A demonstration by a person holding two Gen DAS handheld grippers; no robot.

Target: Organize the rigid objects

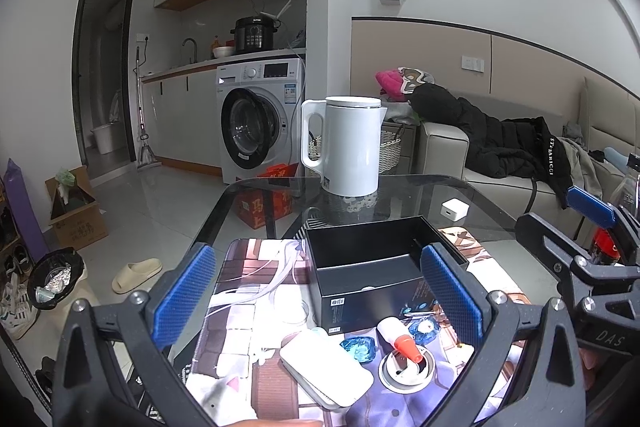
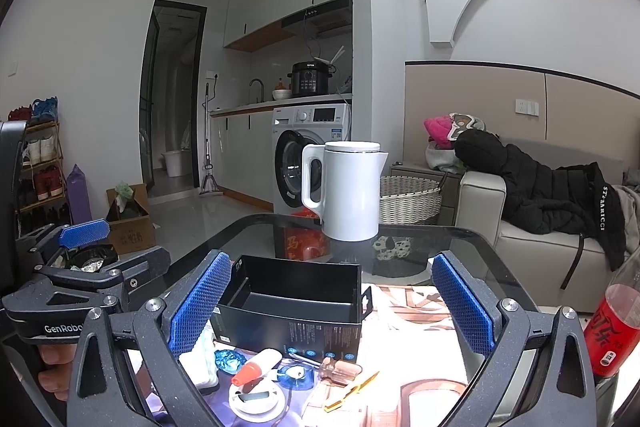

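Note:
An open black box (image 1: 372,263) (image 2: 292,301) stands empty on the patterned mat. In front of it lie a white power bank (image 1: 326,367), a white tube with a red cap (image 1: 400,337) (image 2: 256,367), blue wrapped pieces (image 1: 360,347) (image 2: 228,359), a white round lid (image 1: 406,371) (image 2: 256,401), a small screwdriver with a clear handle (image 2: 340,369) and yellow tweezers (image 2: 352,391). My left gripper (image 1: 320,291) is open and empty above the items. My right gripper (image 2: 332,307) is open and empty, also seen from the left wrist (image 1: 592,211).
A white kettle (image 1: 348,143) (image 2: 348,187) stands at the glass table's far edge (image 1: 280,183). A white charger cube (image 1: 454,207) lies behind the box. A red cola bottle (image 2: 612,331) stands at the right. A sofa with a black coat (image 1: 500,139) lies beyond.

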